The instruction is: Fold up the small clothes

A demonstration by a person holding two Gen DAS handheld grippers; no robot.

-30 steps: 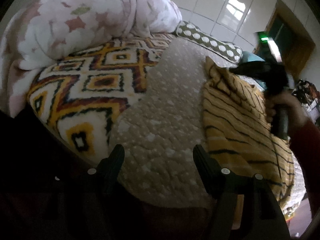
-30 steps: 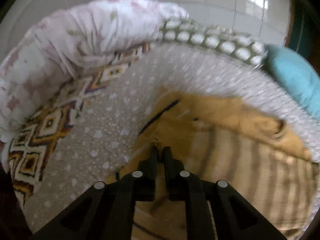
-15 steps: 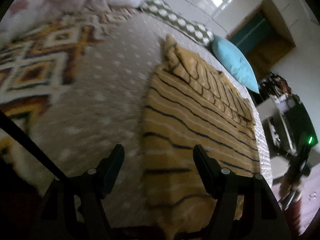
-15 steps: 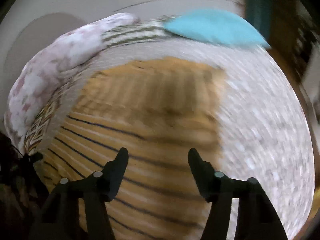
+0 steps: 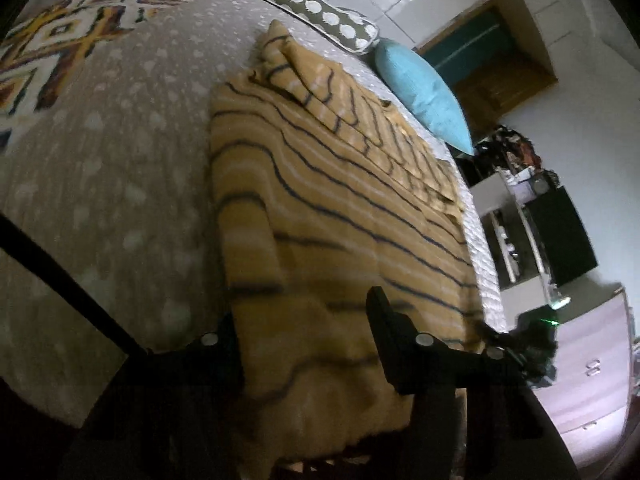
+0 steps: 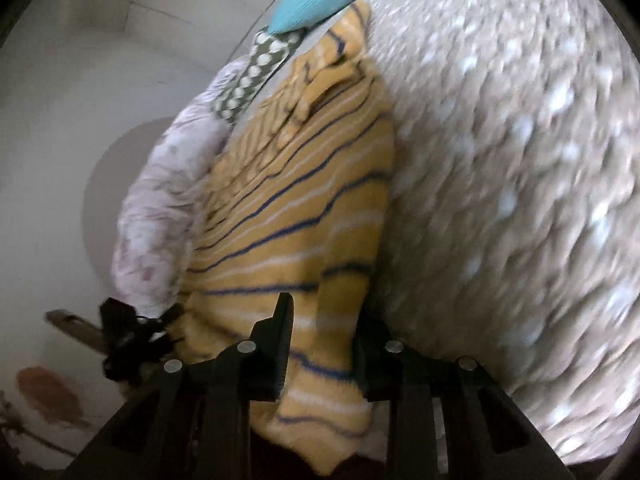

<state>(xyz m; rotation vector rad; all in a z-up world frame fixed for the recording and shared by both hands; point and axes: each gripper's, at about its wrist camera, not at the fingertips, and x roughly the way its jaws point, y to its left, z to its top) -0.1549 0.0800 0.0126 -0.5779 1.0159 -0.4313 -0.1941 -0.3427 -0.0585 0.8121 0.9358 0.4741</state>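
A yellow sweater (image 5: 328,184) with dark blue and white stripes lies flat on the bed, its sleeves folded in across the far end. My left gripper (image 5: 304,316) is open, its fingers straddling the sweater's near hem at one corner. My right gripper (image 6: 324,320) is open around the near hem at the other corner of the sweater (image 6: 288,208). The right gripper also shows in the left wrist view (image 5: 516,340), at the hem's right end. The left gripper shows small in the right wrist view (image 6: 132,332).
The bed has a beige dotted quilt (image 5: 100,148). A patterned blanket (image 5: 48,40), a green dotted bolster (image 5: 312,12) and a turquoise pillow (image 5: 424,88) lie at the far end. A floral duvet (image 6: 160,200) lies beyond the sweater. Shelves and a drawer unit (image 5: 592,364) stand beside the bed.
My right gripper let go of the sleeve, opened and swung down to the near hem. My left gripper moved right, from the bare quilt onto the sweater's near hem.
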